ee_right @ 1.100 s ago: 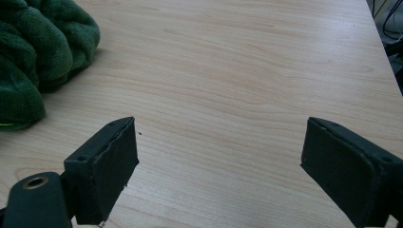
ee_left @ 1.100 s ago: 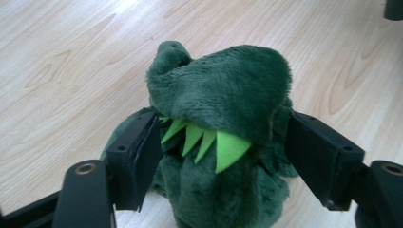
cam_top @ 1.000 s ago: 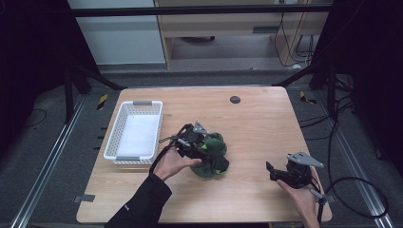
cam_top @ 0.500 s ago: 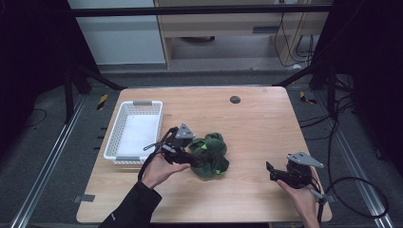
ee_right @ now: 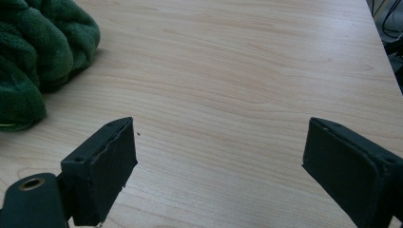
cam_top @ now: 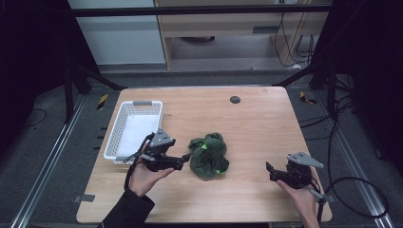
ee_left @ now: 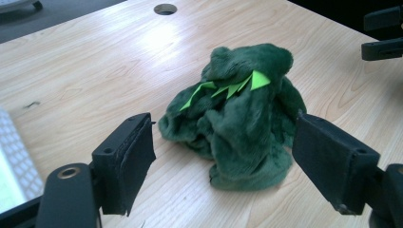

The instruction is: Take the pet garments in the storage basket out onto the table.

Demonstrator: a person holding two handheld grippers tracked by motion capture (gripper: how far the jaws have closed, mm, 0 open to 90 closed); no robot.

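Facing the green plush toy [ee_left: 237,128], your left gripper [cam_top: 183,160] gapes wide, holding nothing. Your right gripper [cam_top: 272,172], equally spread and empty, waits well apart. No grasp made; the white basket [cam_top: 124,124] sits empty.

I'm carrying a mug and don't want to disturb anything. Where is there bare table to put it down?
The far half of the table is bare wood, from the small round hole to the right edge. So is the stretch between the green plush toy and the right gripper. It is crowded between the white basket, left gripper and toy.
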